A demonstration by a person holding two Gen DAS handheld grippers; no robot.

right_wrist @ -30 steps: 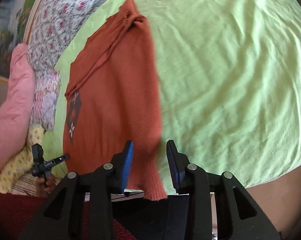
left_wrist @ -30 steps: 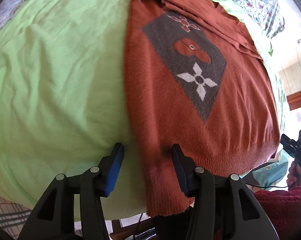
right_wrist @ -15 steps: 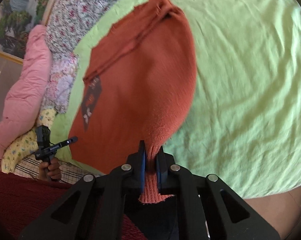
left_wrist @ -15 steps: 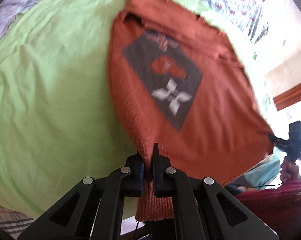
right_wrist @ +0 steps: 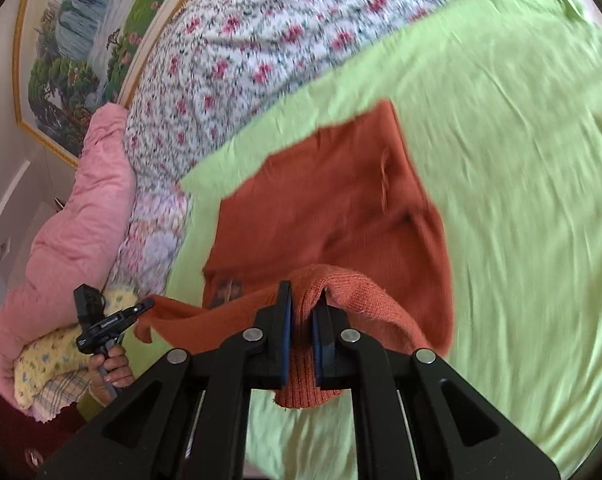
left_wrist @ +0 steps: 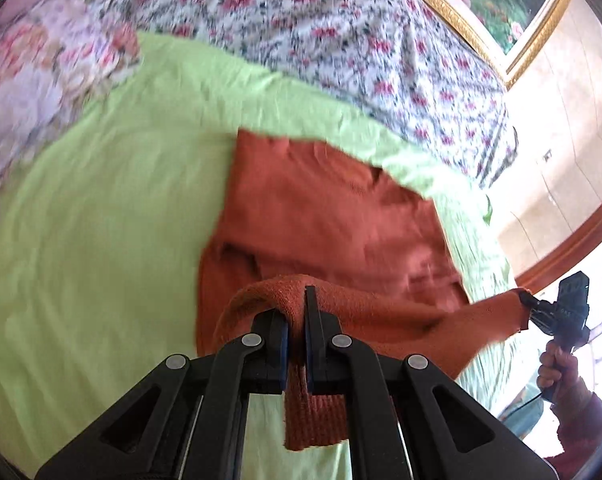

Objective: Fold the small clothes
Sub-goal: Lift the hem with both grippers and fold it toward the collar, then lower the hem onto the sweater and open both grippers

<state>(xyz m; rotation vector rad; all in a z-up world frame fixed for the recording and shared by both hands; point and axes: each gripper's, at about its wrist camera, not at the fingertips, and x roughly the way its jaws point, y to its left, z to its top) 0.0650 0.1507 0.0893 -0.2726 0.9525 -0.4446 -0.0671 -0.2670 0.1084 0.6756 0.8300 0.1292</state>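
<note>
A rust-orange knit sweater (left_wrist: pixel 325 216) lies on a light green bed sheet (left_wrist: pixel 101 220). My left gripper (left_wrist: pixel 297 312) is shut on one corner of the sweater's ribbed hem, lifted above the bed. My right gripper (right_wrist: pixel 303 312) is shut on the other hem corner of the sweater (right_wrist: pixel 321 216). The hem is carried over the sweater's upper part, so the garment is doubled over. The grey patterned patch (right_wrist: pixel 225 288) only peeks out under the lifted fold. Each gripper shows in the other's view, the right one (left_wrist: pixel 541 308) and the left one (right_wrist: pixel 139 308).
A floral quilt (left_wrist: pixel 341 32) lies along the far side of the bed. A pink duvet (right_wrist: pixel 73 216) and a yellow patterned cloth (right_wrist: pixel 45 364) are piled at the left in the right wrist view. A framed landscape painting (right_wrist: pixel 81 40) hangs on the wall.
Both grippers closed on the hem corners, then lifted them and carried them away from the bed's near edge toward the collar, folding the sweater over itself and covering the patterned patch.
</note>
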